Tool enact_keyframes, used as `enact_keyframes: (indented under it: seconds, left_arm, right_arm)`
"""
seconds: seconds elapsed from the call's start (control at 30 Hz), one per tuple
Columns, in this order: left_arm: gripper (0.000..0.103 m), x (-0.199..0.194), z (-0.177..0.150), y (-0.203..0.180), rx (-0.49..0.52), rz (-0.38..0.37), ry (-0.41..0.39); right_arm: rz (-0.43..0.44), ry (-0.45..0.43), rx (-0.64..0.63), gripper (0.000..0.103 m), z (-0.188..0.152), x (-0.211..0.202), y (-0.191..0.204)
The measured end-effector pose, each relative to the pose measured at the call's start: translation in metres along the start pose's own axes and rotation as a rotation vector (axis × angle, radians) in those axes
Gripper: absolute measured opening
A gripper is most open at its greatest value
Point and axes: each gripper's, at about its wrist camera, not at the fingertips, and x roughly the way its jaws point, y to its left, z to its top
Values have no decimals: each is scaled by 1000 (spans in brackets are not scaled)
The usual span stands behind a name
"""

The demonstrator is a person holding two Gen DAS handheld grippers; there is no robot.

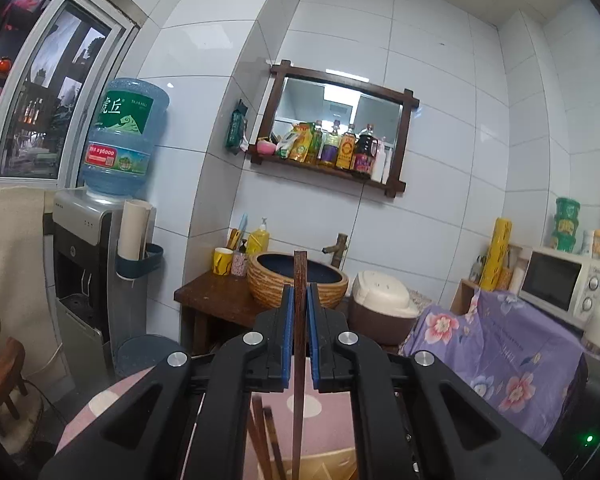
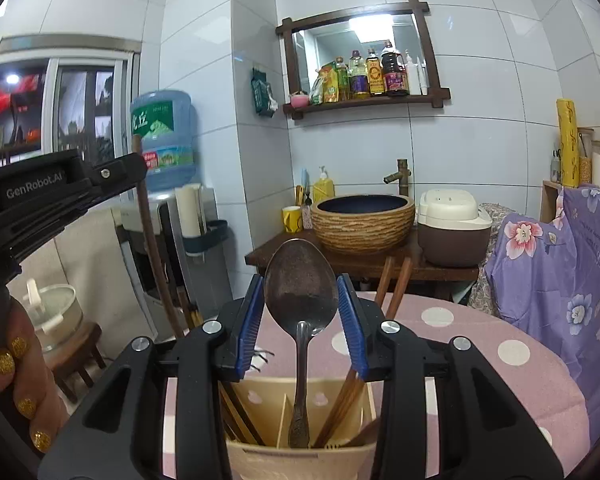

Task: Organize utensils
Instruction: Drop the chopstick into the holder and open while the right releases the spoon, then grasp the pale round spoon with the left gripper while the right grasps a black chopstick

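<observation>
My left gripper (image 1: 300, 292) is shut on one dark wooden chopstick (image 1: 299, 320), which stands upright between the blue pads. Under it, more chopsticks (image 1: 262, 440) show over the pink table. In the right wrist view, the same held chopstick (image 2: 152, 240) hangs at the left beside a person's hand (image 2: 16, 380). My right gripper (image 2: 300, 292) is shut on the bowl of a metal spoon (image 2: 300, 276). The spoon's handle reaches down into the middle compartment of a beige utensil holder (image 2: 300, 464). Wooden chopsticks (image 2: 340, 404) lean in the holder's side compartments.
The holder stands on a round pink table with white dots (image 2: 480, 360). A purple floral cloth (image 2: 560, 260) covers something at the right. Behind are a wooden stand with a woven basin (image 2: 364, 220), a rice cooker (image 2: 452, 224) and a water dispenser (image 1: 100, 260). A stool with a pot (image 2: 56, 312) sits at the left.
</observation>
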Motion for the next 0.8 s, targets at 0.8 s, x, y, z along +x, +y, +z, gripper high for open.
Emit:
enact_keyframes:
  seconds: [0.8]
  left_arm:
    - [48, -40, -75, 35, -26, -23, 241]
  right_arm:
    - [-104, 123, -58, 71, -83, -54, -9]
